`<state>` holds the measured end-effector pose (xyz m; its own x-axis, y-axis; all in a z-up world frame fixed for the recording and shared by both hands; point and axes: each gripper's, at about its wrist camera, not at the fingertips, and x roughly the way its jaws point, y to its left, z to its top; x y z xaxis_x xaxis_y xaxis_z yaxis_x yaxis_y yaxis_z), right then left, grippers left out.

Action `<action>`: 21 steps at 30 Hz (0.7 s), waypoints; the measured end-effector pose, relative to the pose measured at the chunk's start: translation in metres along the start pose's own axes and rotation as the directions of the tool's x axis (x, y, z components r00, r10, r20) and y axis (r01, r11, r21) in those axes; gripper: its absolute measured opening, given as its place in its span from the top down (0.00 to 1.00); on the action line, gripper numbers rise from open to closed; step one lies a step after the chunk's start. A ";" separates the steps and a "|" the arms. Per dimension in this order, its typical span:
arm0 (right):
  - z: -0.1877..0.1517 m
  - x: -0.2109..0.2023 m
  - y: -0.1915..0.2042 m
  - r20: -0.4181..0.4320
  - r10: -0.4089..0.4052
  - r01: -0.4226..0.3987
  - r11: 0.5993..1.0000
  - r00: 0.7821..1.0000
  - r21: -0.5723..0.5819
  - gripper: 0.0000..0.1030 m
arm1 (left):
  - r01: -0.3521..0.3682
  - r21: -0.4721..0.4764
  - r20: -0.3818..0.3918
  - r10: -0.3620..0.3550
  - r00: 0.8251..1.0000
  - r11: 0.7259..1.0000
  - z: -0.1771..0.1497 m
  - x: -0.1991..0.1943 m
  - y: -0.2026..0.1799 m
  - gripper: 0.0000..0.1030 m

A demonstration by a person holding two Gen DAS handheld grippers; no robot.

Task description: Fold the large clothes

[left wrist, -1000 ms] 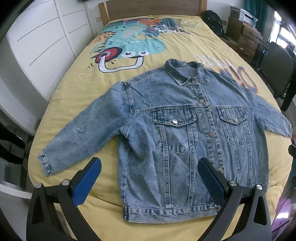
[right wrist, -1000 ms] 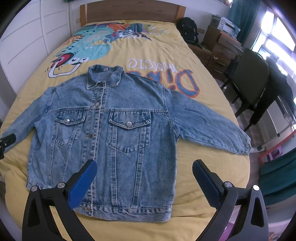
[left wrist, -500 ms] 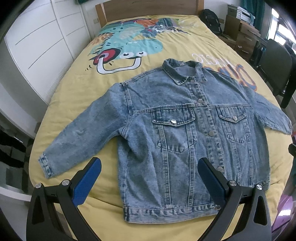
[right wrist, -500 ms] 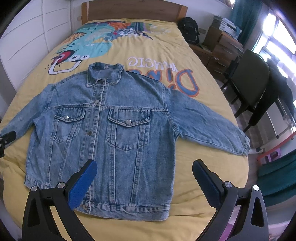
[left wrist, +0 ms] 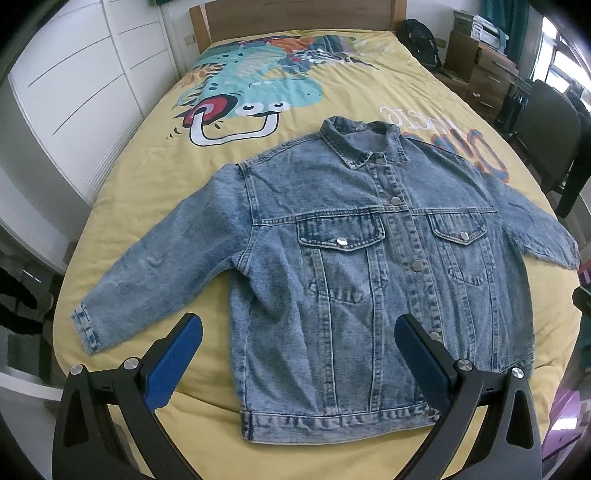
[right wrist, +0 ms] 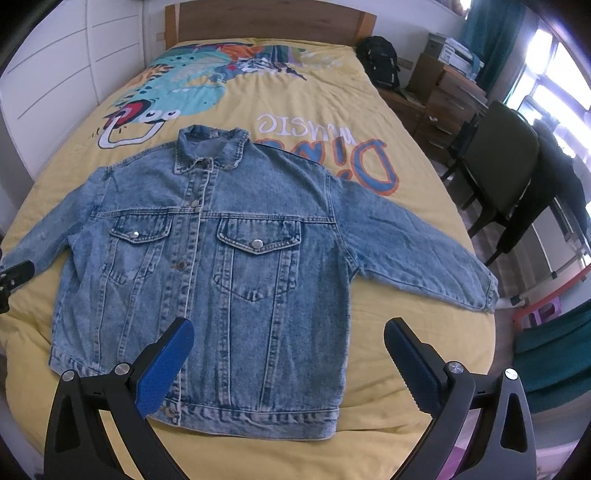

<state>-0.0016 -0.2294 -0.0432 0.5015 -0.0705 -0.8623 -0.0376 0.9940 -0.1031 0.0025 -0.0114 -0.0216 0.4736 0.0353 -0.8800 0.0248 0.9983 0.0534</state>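
- The jacket (left wrist: 369, 258) lay flat and face up on the bed (left wrist: 155, 184), buttoned, with its collar toward the headboard (right wrist: 266, 22).
- Both sleeves were spread out to the sides, likely so each could be folded in.
- The left gripper (left wrist: 298, 332) hung above the hem, spread wide and holding nothing.
- The right gripper (right wrist: 289, 338) was spread wide and empty too.
- Nothing looked folded yet, so I think a sleeve came first.
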 end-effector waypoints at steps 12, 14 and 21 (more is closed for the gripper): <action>0.000 0.002 -0.003 -0.002 -0.005 0.005 1.000 1.000 0.003 0.00 | 0.000 -0.008 -0.015 0.000 1.000 1.000 0.003 0.003 0.000 0.01; 0.001 0.005 -0.006 -0.001 -0.009 0.009 1.000 1.000 0.011 0.00 | 0.019 -0.010 -0.017 -0.019 1.000 1.000 0.005 0.004 0.000 0.01; 0.005 0.038 -0.054 0.016 0.014 -0.016 0.993 1.000 0.115 0.00 | 0.030 -0.018 -0.019 -0.030 0.999 0.999 0.024 0.016 0.005 0.01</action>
<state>0.0236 -0.2849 -0.0678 0.5149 -0.0554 -0.8555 0.0540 0.9980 -0.0322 0.0312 -0.0073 -0.0245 0.4555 0.0059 -0.8902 0.0235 0.9995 0.0187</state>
